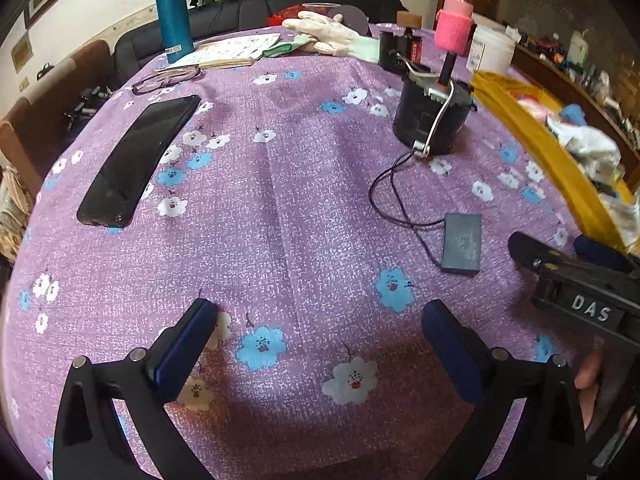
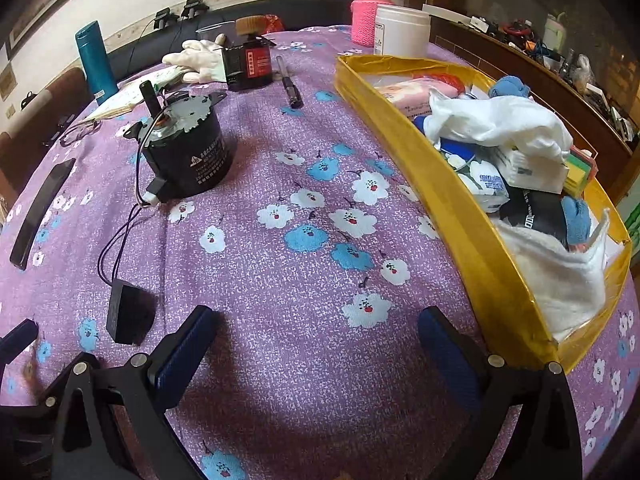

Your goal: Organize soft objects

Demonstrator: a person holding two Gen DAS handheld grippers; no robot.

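A yellow box [image 2: 448, 196] on the right of the table holds white cloth [image 2: 500, 120], blue socks [image 2: 576, 216], packets and other soft items; its wall [image 1: 536, 136] shows in the left wrist view too. A pair of white gloves [image 1: 332, 34] lies at the far edge of the purple flowered tablecloth, also seen as white gloves [image 2: 196, 60]. My left gripper [image 1: 320, 344] is open over bare cloth, nothing between its fingers. My right gripper [image 2: 316, 344] is open just left of the box's near corner, also empty. The right gripper [image 1: 568, 256] shows in the left wrist view.
A black motor [image 2: 188, 152] with a wired black block [image 2: 130, 314] stands mid-table. A phone [image 1: 138, 164], glasses [image 1: 166, 80], teal flask [image 1: 174, 16], booklet [image 1: 232, 52], red-black device [image 2: 250, 64], pen [image 2: 290, 88], pink-sleeved bottle [image 2: 370, 12] and white tub [image 2: 402, 28] are around. A sofa is behind.
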